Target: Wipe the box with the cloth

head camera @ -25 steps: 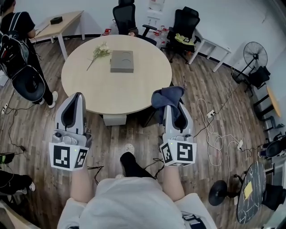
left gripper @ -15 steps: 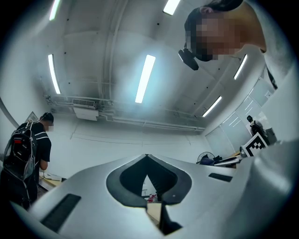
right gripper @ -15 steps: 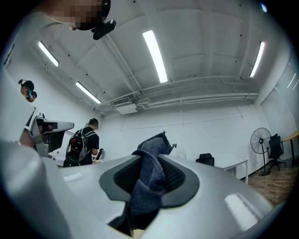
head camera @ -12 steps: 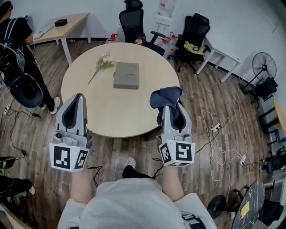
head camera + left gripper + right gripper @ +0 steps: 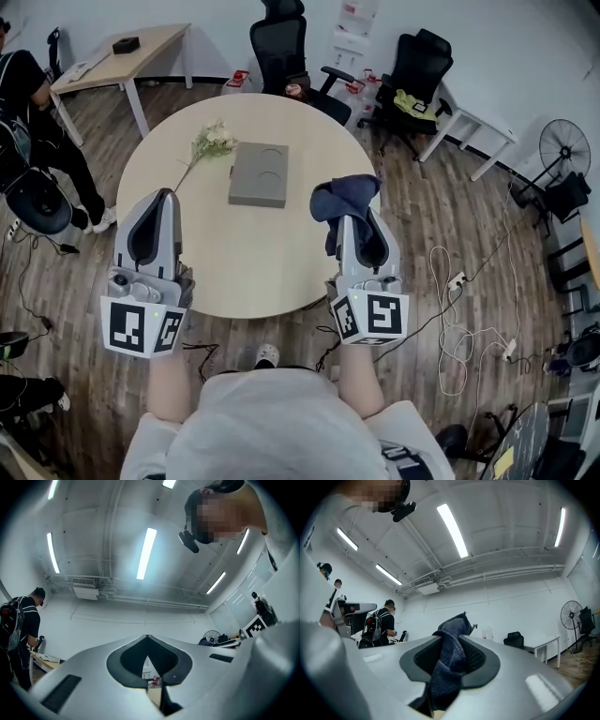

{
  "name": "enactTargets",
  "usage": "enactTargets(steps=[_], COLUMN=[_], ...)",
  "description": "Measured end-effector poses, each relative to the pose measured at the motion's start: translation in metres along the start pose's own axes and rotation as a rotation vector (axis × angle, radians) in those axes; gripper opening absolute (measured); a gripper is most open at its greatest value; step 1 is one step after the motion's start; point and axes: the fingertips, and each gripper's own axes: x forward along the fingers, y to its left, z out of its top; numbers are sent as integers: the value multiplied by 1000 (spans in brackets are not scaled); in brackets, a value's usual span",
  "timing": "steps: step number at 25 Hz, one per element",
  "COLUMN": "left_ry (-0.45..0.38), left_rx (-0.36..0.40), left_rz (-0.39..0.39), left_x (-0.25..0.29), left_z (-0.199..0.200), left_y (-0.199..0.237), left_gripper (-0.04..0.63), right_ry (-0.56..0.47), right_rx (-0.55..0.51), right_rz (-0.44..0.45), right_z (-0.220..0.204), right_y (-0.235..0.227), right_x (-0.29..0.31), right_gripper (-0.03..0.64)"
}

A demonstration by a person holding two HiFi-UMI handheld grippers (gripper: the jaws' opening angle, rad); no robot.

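Observation:
A flat grey box (image 5: 259,174) lies on the round wooden table (image 5: 234,253), just beyond the table's middle. My right gripper (image 5: 354,217) hangs over the table's near right part, shut on a dark blue cloth (image 5: 342,199) that bunches out past its tips. In the right gripper view the cloth (image 5: 450,653) fills the gap between the jaws of my right gripper (image 5: 452,639). Over the near left part is my left gripper (image 5: 161,195), left of the box, with its jaws together and nothing in them. In its own view my left gripper (image 5: 147,639) points up at the ceiling.
A sprig of pale flowers (image 5: 211,142) lies left of the box. Two black office chairs (image 5: 281,42) (image 5: 412,61) stand behind the table. A person with a backpack (image 5: 23,122) is at the far left by a desk (image 5: 117,52). Cables (image 5: 469,309) lie on the floor at right.
The table and box have drawn nearer in the head view. Both grippers have come from in front of the table's edge to over its near part. The cloth stays held.

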Motion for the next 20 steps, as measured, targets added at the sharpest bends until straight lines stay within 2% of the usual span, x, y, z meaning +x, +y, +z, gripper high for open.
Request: enactTargets(steps=[6,11,20], left_ry=[19,36,38], left_rx=[11,13,4], left_rz=[5,14,-39], left_x=[22,37,80], left_z=[-16,-27,-44], left_y=[-6,10,47], left_gripper=[2,2,2], right_ry=[15,29,34], right_rx=[30,51,49], right_rz=[24,43,30], right_z=[-17,-30,-40], right_y=[-15,-9,5], right_x=[26,52,104], right_gripper=[107,107,107])
